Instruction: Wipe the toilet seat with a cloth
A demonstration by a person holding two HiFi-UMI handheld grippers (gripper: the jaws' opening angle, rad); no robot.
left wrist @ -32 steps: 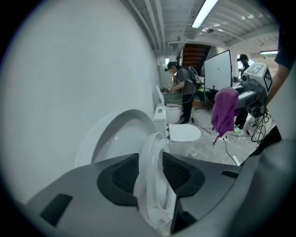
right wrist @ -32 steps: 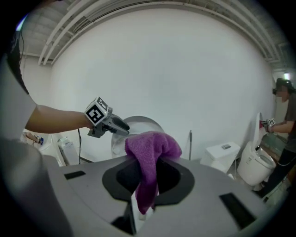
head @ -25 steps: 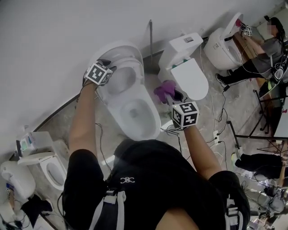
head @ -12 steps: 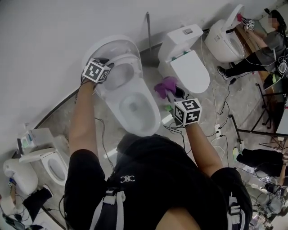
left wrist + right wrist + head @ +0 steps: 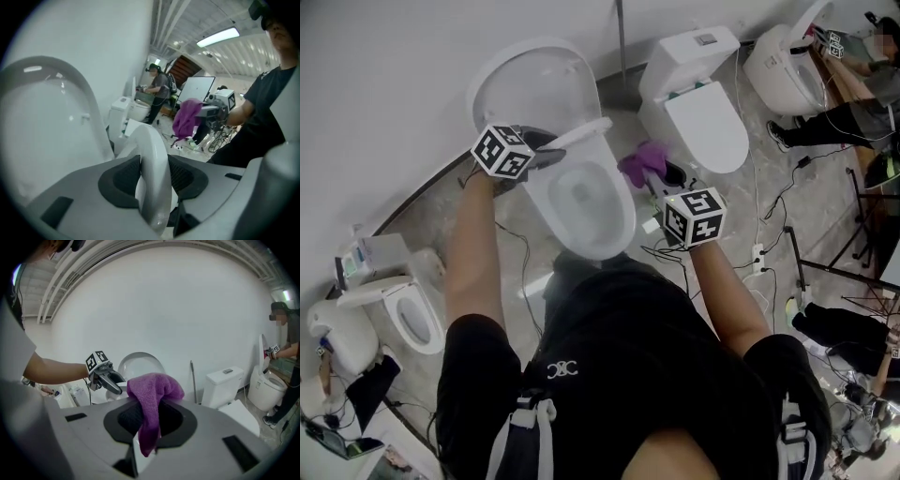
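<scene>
Since the earlier frames the toilet seat (image 5: 581,133) has been drawn away from the raised lid (image 5: 530,84). It is now seen tilted partway down over the bowl (image 5: 614,234), where before it lay up against the lid.

At the left of the head view the left gripper (image 5: 542,152) is closed on the seat's rim. In the left gripper view the white rim (image 5: 150,150) is seen passing between the two fingers (image 5: 123,176), with both dark pads pressed against it. These fingers have just been opened a little, and the rim is held between them at a middling width.

Just right of the bowl, the purple cloth (image 5: 642,161) is held above the floor (image 5: 422,225) by the right gripper (image 5: 661,187). It is kept apart from the seat, in the gap between this toilet and the next. In the right gripper view the cloth (image 5: 152,390) is seen bunched over the fingers (image 5: 180,423) and hanging down between them, and they are closed narrowly on it.

Farther right a second toilet (image 5: 708,131) is seen with its lid shut. Cables (image 5: 759,253) are strewn on the floor beside it. At the top right corner another person (image 5: 848,108) is seen at a third toilet.
</scene>
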